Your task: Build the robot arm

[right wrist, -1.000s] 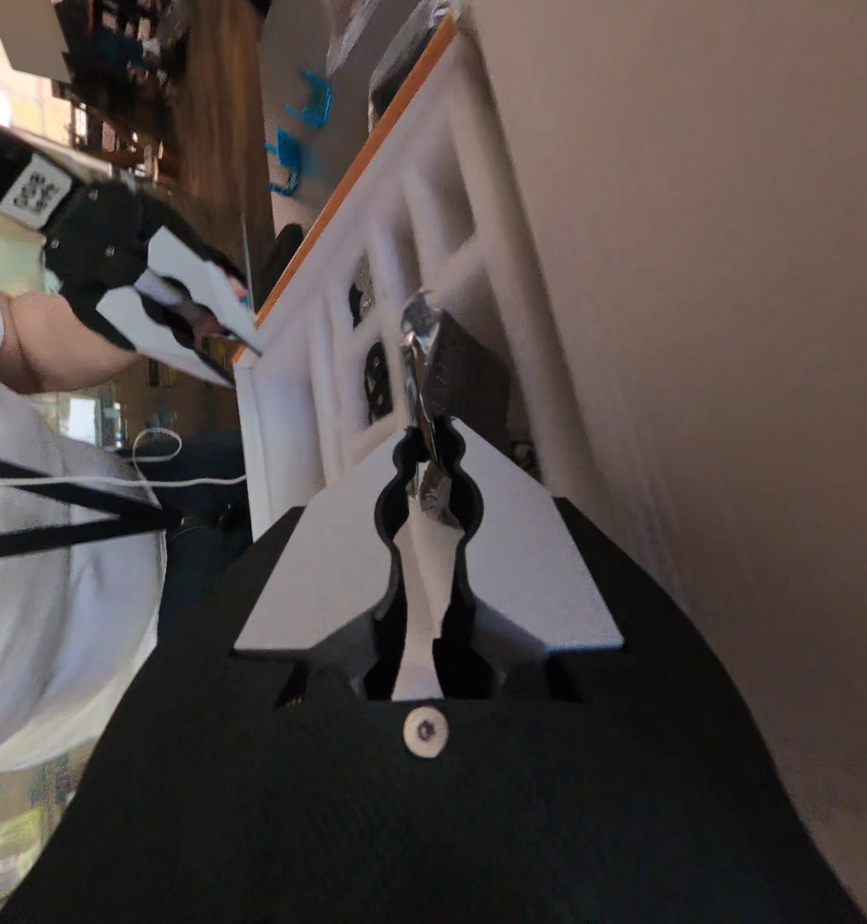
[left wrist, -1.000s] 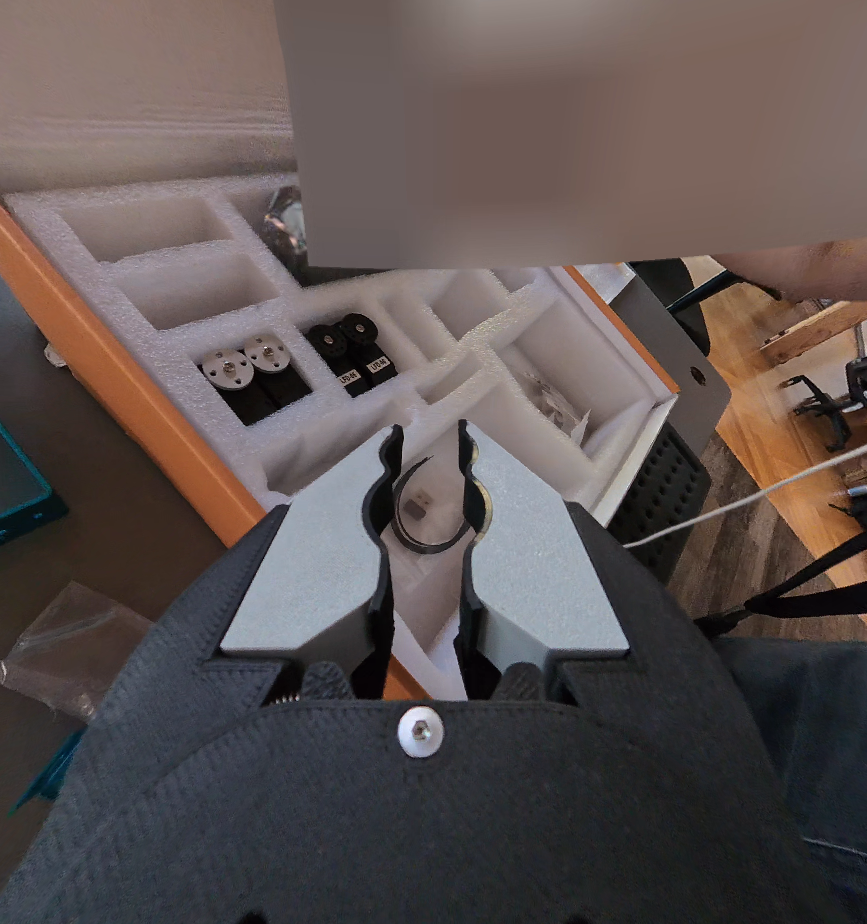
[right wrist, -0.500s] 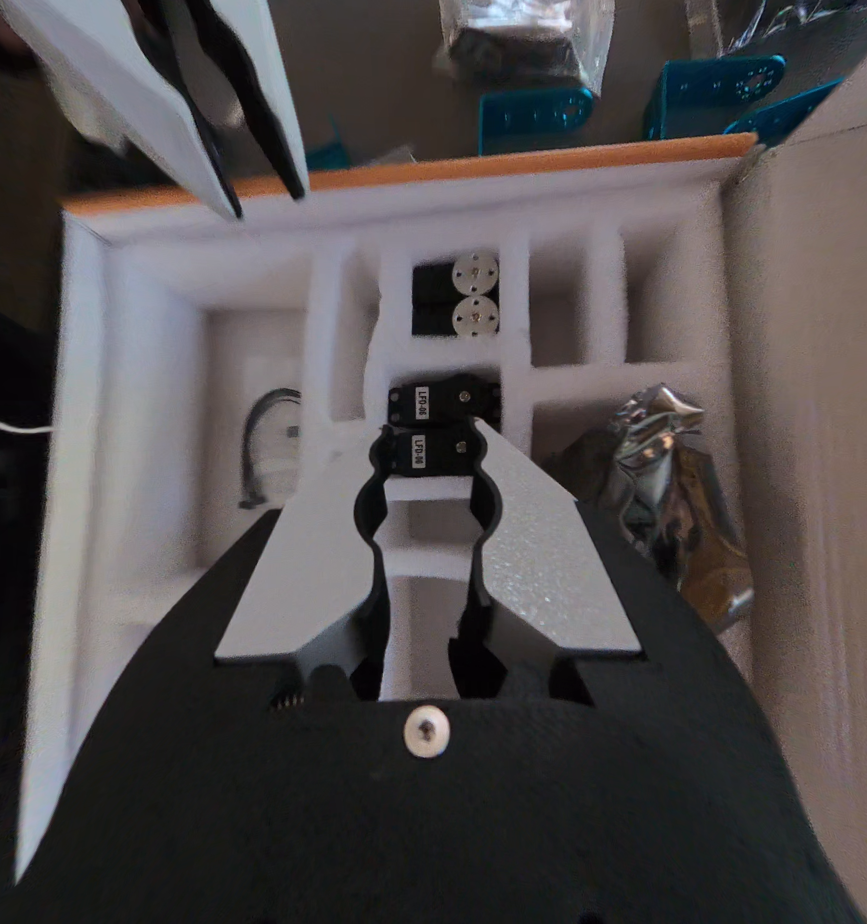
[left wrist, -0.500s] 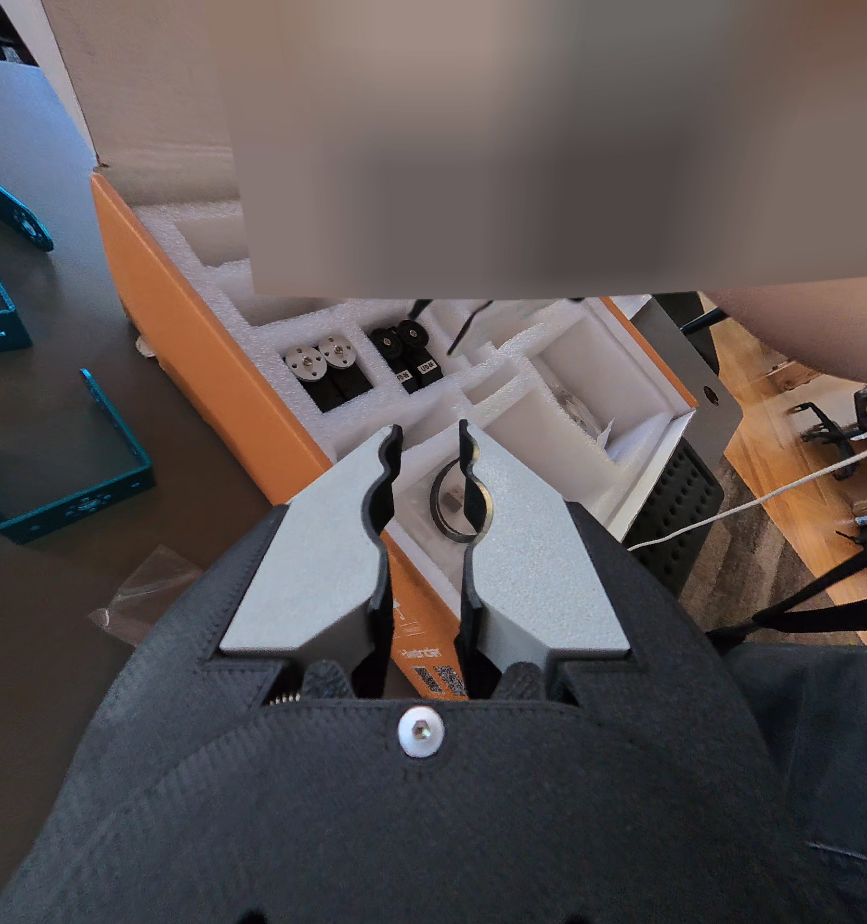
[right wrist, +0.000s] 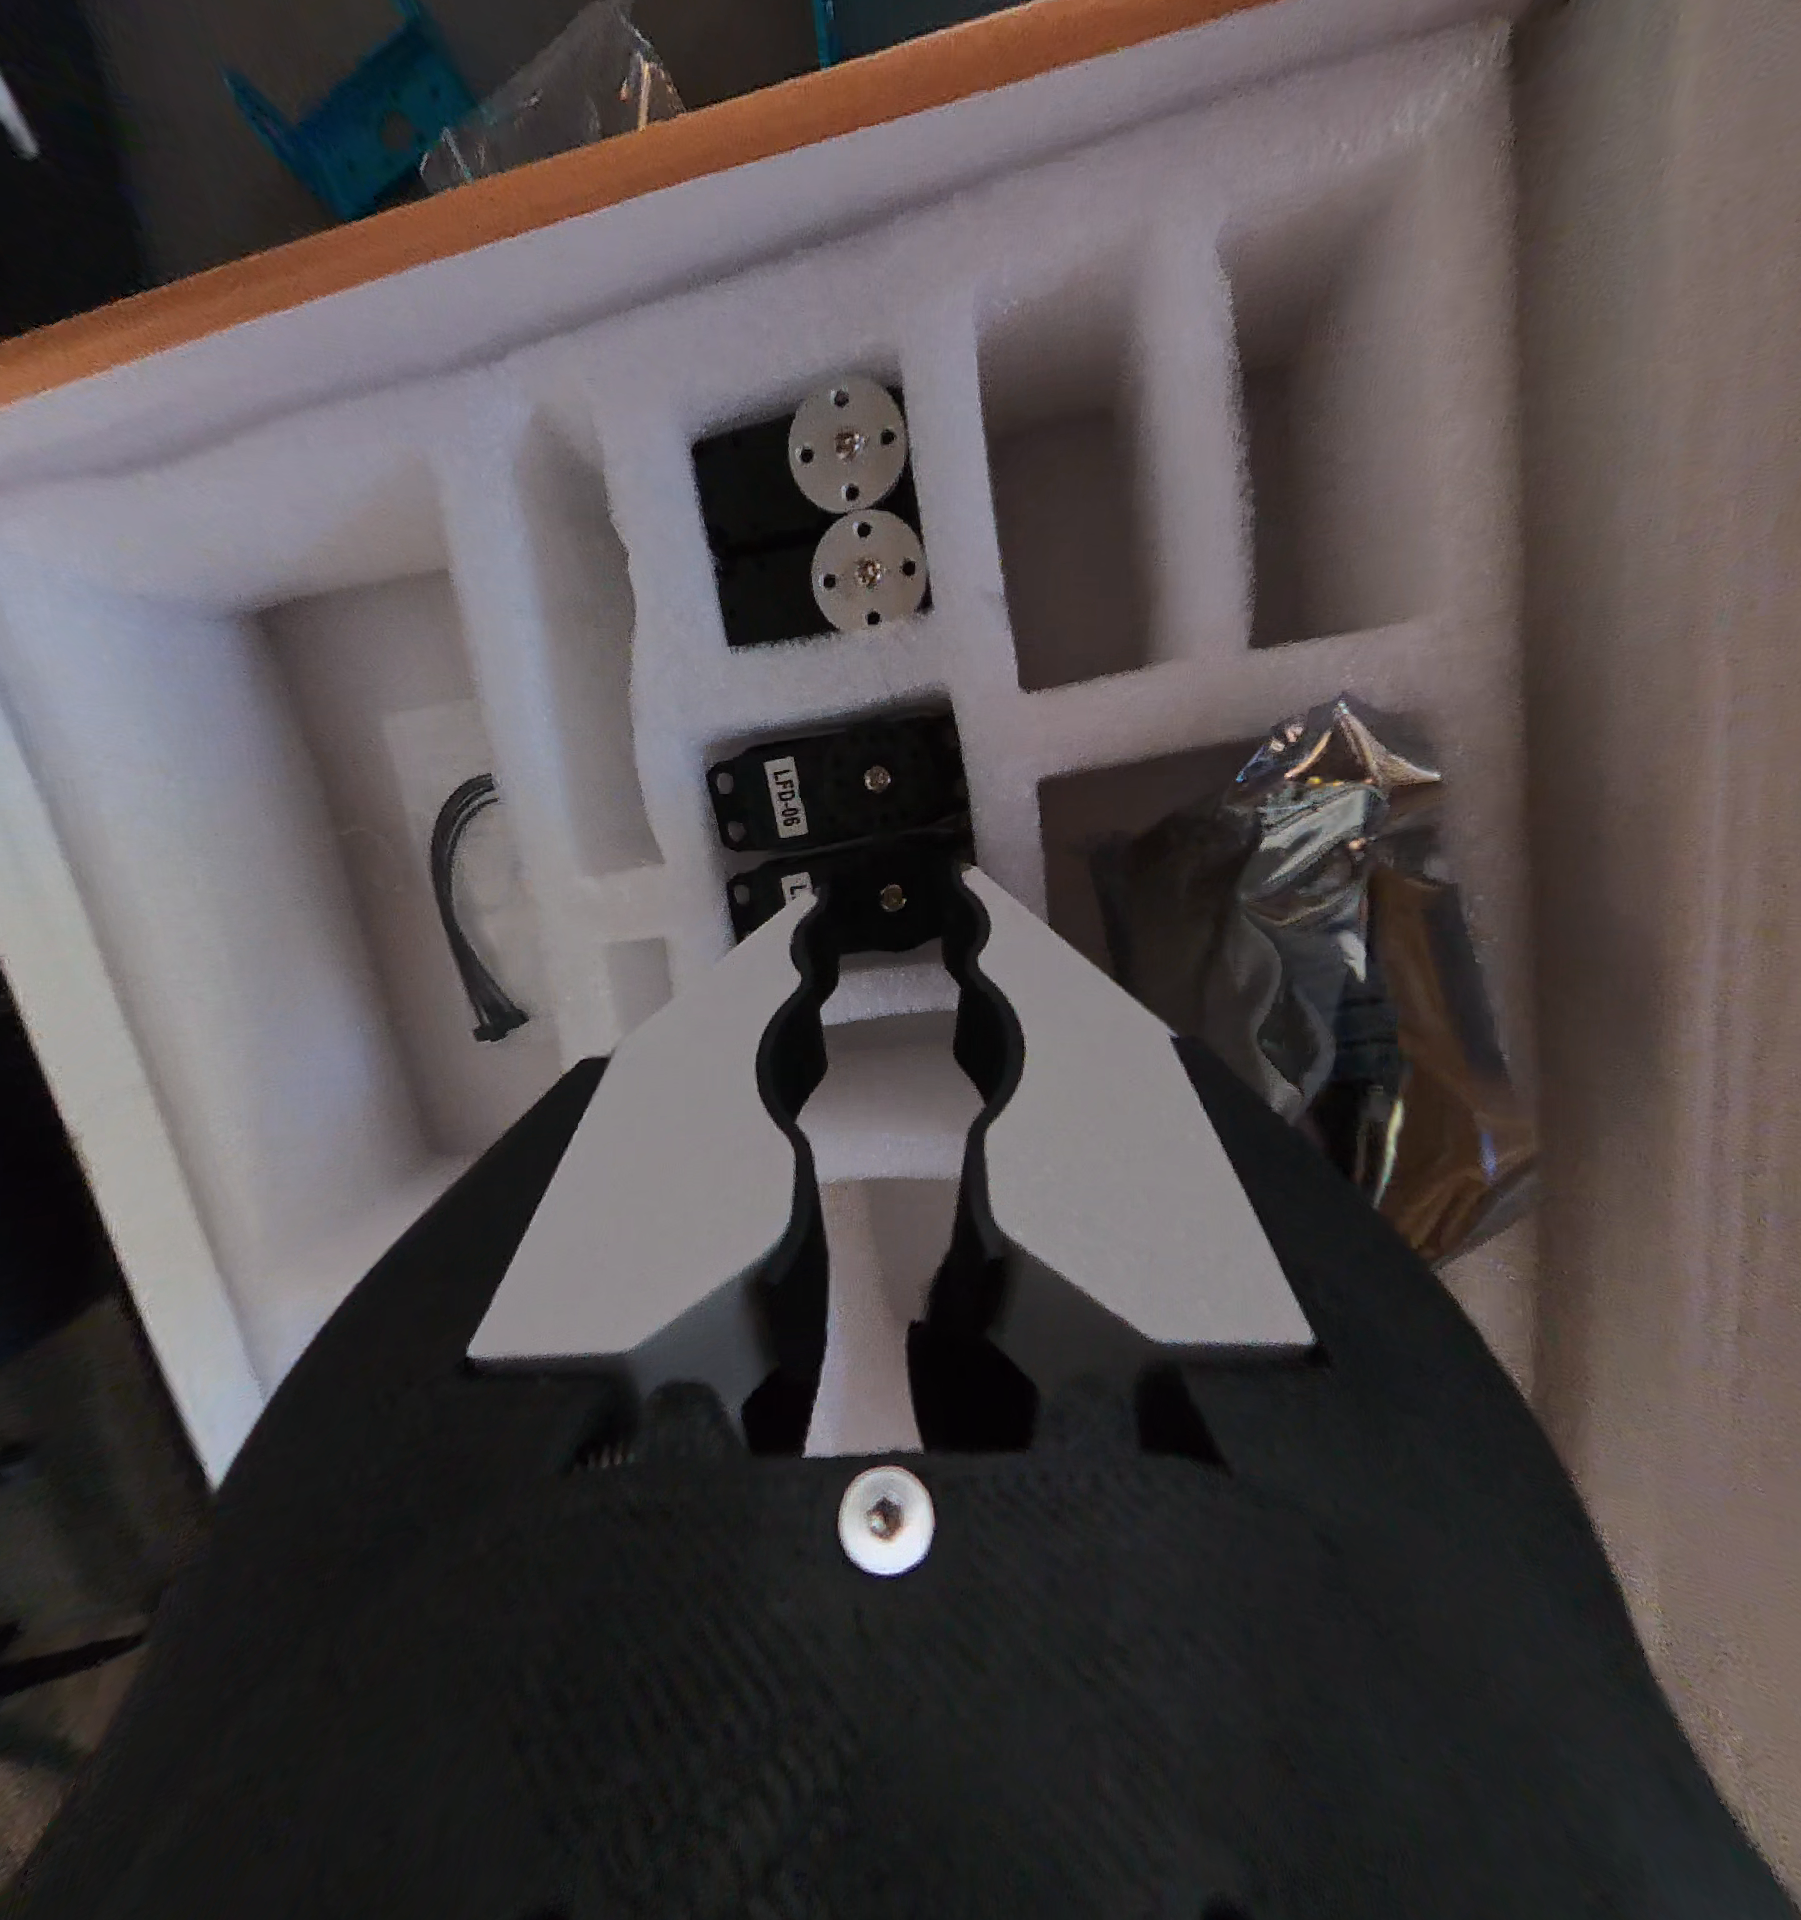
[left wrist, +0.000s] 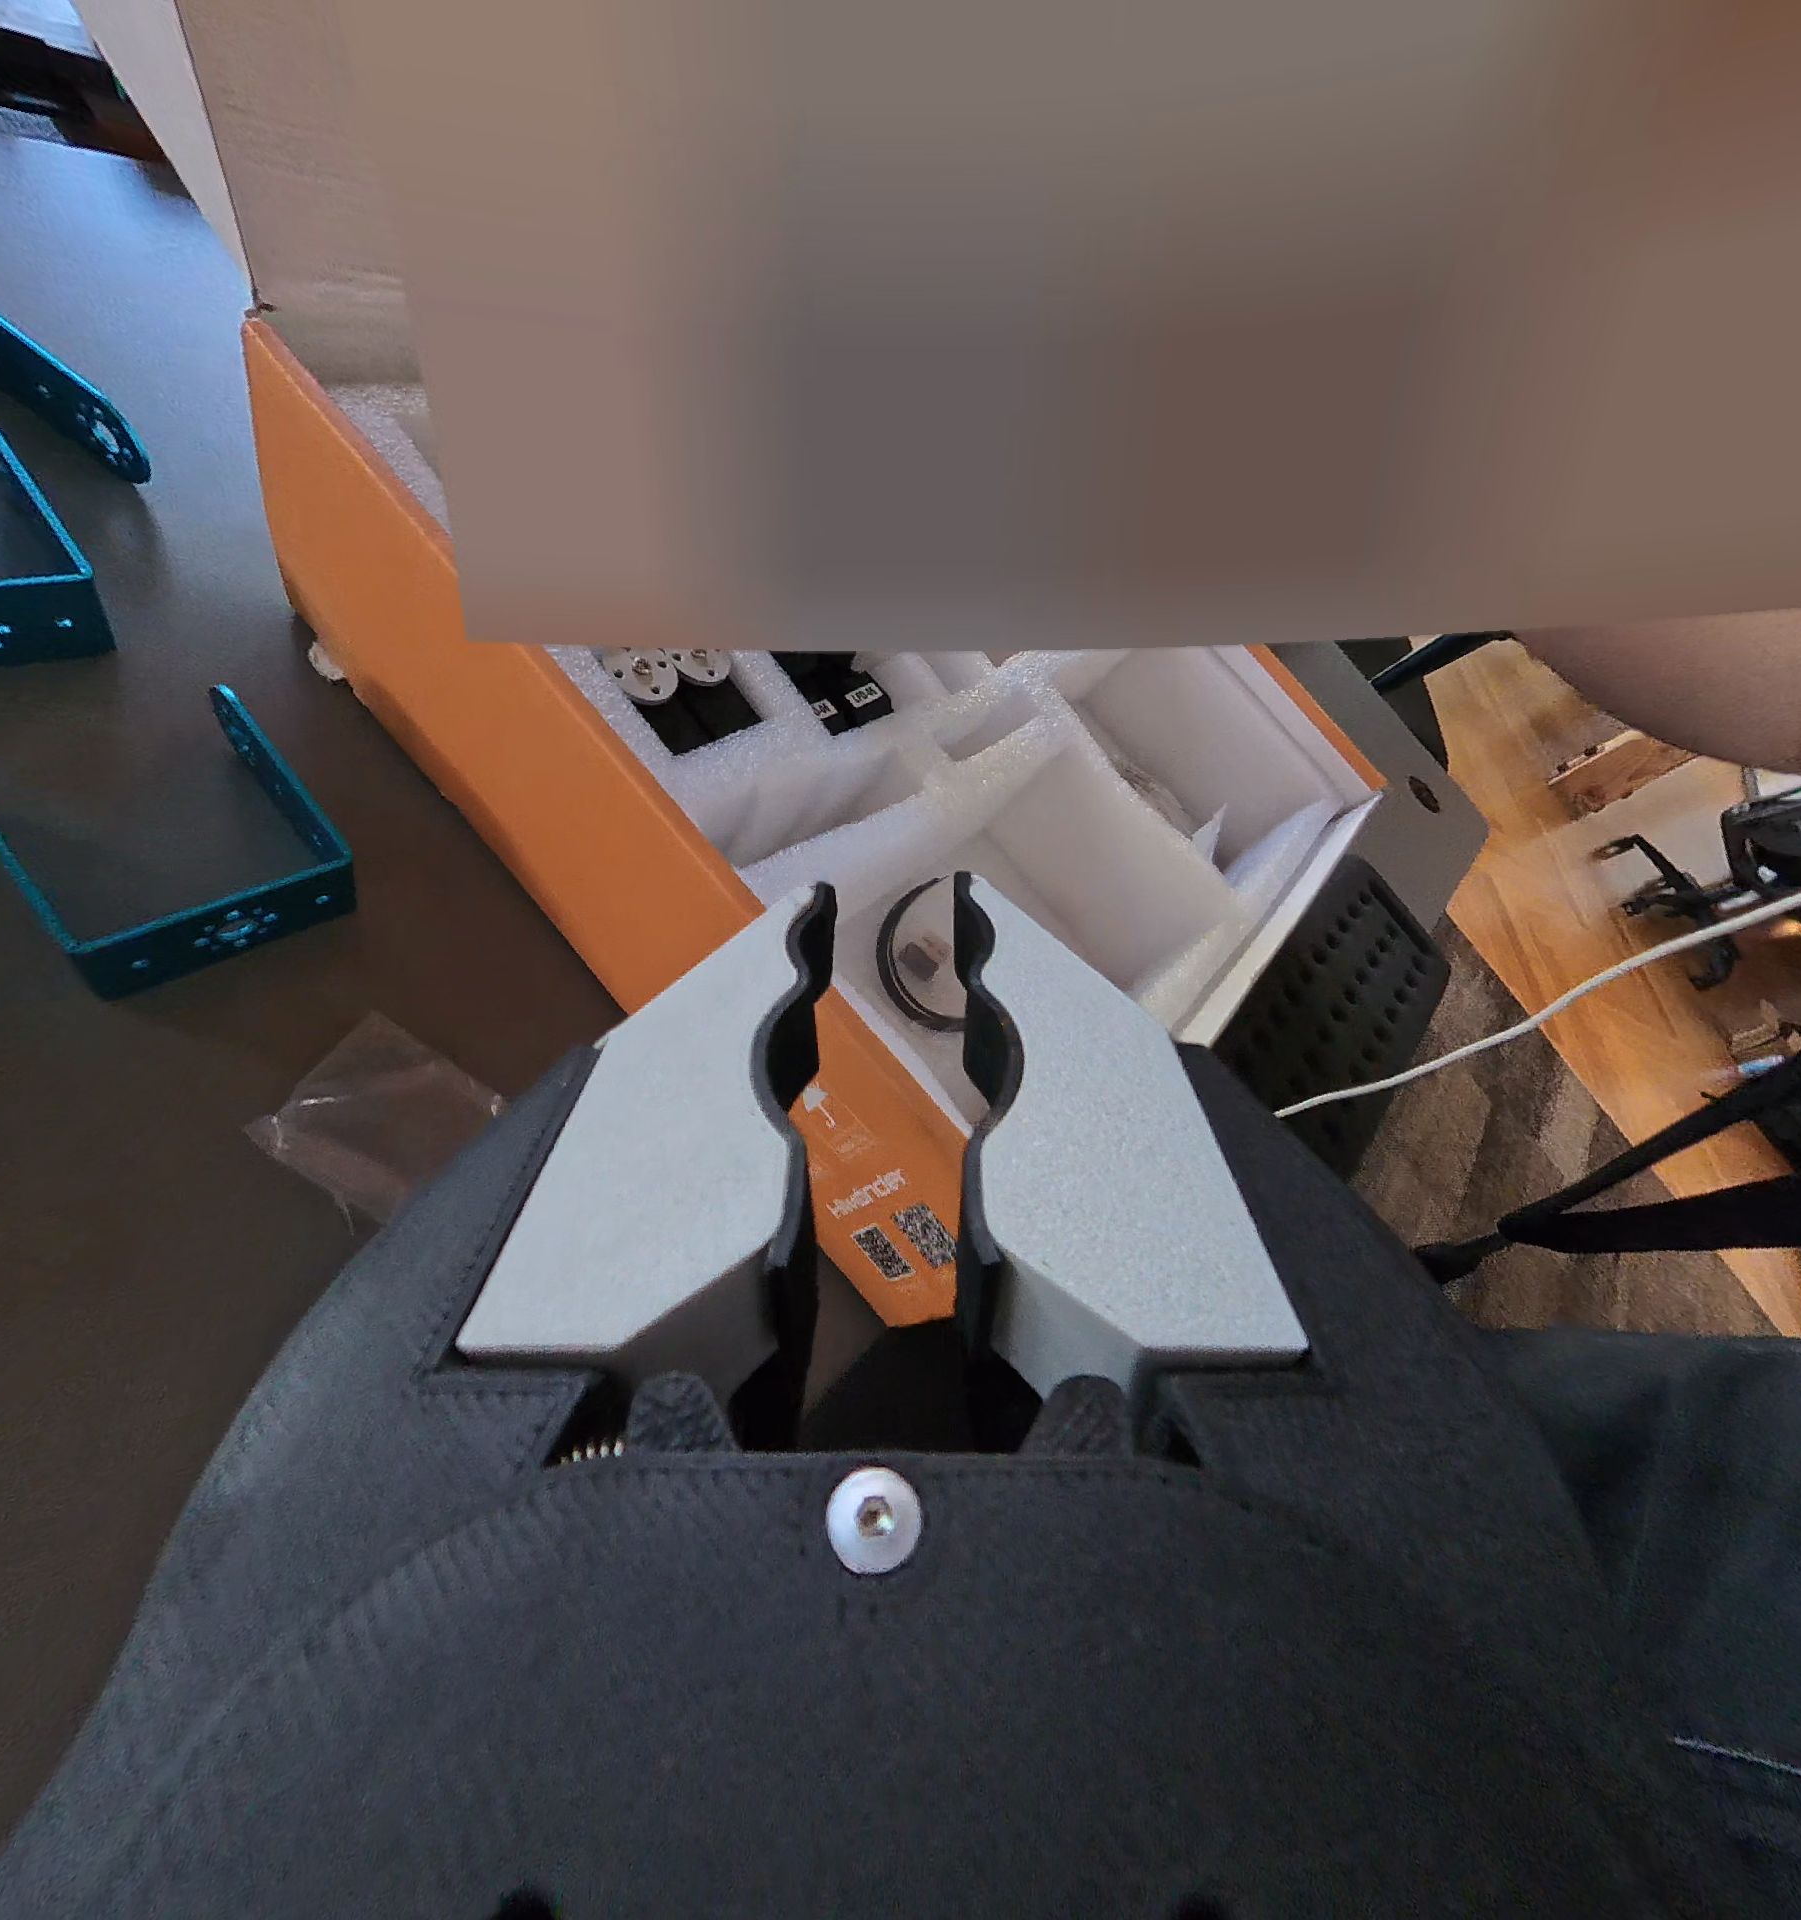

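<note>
Right claw [right wrist: 888, 914], spread and empty, hovers just above a black servo [right wrist: 854, 899] in the foam tray [right wrist: 252, 499]. Left claw [left wrist: 891, 904], likewise spread and empty, hangs over the orange box [left wrist: 522, 727] at its near corner.

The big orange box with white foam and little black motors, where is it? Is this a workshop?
Probably a hobby or robotics workbench indoors. An orange box with a white foam insert holds black servo motors, and blue metal brackets lie loose on the dark table beside it.
</note>
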`<action>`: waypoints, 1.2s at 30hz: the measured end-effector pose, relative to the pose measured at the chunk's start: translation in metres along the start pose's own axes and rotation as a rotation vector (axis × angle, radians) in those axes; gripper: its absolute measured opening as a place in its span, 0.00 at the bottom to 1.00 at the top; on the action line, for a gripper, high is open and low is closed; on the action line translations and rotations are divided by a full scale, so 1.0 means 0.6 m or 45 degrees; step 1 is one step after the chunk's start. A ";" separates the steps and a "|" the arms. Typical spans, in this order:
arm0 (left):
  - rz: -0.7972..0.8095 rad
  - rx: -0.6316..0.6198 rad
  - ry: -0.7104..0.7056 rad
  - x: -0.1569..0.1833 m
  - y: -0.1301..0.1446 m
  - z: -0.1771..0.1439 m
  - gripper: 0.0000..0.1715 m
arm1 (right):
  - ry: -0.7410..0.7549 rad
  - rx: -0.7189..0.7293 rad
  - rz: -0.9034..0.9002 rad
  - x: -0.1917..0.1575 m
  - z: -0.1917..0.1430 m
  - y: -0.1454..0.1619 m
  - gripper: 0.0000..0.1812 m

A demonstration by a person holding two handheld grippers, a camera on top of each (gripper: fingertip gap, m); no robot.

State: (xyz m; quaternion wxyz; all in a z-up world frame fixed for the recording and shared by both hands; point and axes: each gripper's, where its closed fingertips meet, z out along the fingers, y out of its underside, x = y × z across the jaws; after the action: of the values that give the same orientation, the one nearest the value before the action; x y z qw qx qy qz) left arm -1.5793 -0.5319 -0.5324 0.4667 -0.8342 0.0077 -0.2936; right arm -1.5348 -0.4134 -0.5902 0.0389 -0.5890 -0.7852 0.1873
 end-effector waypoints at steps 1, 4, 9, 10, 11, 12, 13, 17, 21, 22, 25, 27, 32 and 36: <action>0.002 0.003 -0.003 0.001 0.002 -0.006 0.13 | 0.011 -0.019 -0.014 -0.001 -0.002 0.000 0.11; 0.006 0.011 -0.014 0.002 0.010 -0.027 0.13 | 0.131 -0.042 -0.103 -0.004 -0.010 0.003 0.10; -0.002 0.013 -0.031 0.001 0.027 -0.052 0.13 | 0.253 0.020 -0.079 -0.010 -0.023 0.010 0.10; -0.003 0.021 -0.030 0.003 0.028 -0.056 0.13 | 0.241 0.036 -0.041 -0.009 -0.024 0.011 0.10; -0.003 0.027 -0.028 0.005 0.029 -0.058 0.13 | 0.215 0.057 0.000 -0.008 -0.025 0.012 0.10; -0.002 0.028 -0.025 0.008 0.031 -0.060 0.13 | 0.178 0.084 0.045 -0.007 -0.025 0.012 0.10; 0.002 0.023 -0.021 0.012 0.033 -0.061 0.13 | 0.130 0.110 0.098 -0.006 -0.025 0.010 0.10; 0.024 0.007 -0.003 0.025 0.041 -0.058 0.13 | -0.047 0.466 0.280 0.011 -0.090 -0.061 0.00; 0.035 0.005 0.025 0.041 0.036 -0.050 0.13 | -0.123 0.214 0.358 -0.008 -0.086 -0.033 0.00; 0.040 0.013 0.027 0.045 0.033 -0.049 0.13 | -0.116 0.170 0.401 -0.019 -0.074 -0.026 0.00; 0.033 0.030 0.039 0.056 0.029 -0.047 0.13 | 0.152 0.052 0.472 -0.016 -0.046 0.013 0.07; 0.016 0.035 0.051 0.061 0.030 -0.046 0.13 | 0.259 0.120 0.530 -0.017 -0.041 0.008 0.10; -0.021 0.038 0.083 0.069 0.034 -0.034 0.12 | 0.386 0.133 0.689 -0.010 -0.012 0.014 0.15; 0.076 0.058 0.117 0.084 0.021 -0.006 0.12 | 0.432 -0.032 0.756 -0.013 -0.013 0.022 0.14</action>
State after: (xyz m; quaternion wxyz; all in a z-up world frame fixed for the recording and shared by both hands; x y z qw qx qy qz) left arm -1.5360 -0.5564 -0.5166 0.4933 -0.8084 0.0472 -0.3176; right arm -1.5181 -0.4158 -0.5863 0.1056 -0.8151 -0.5639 0.0802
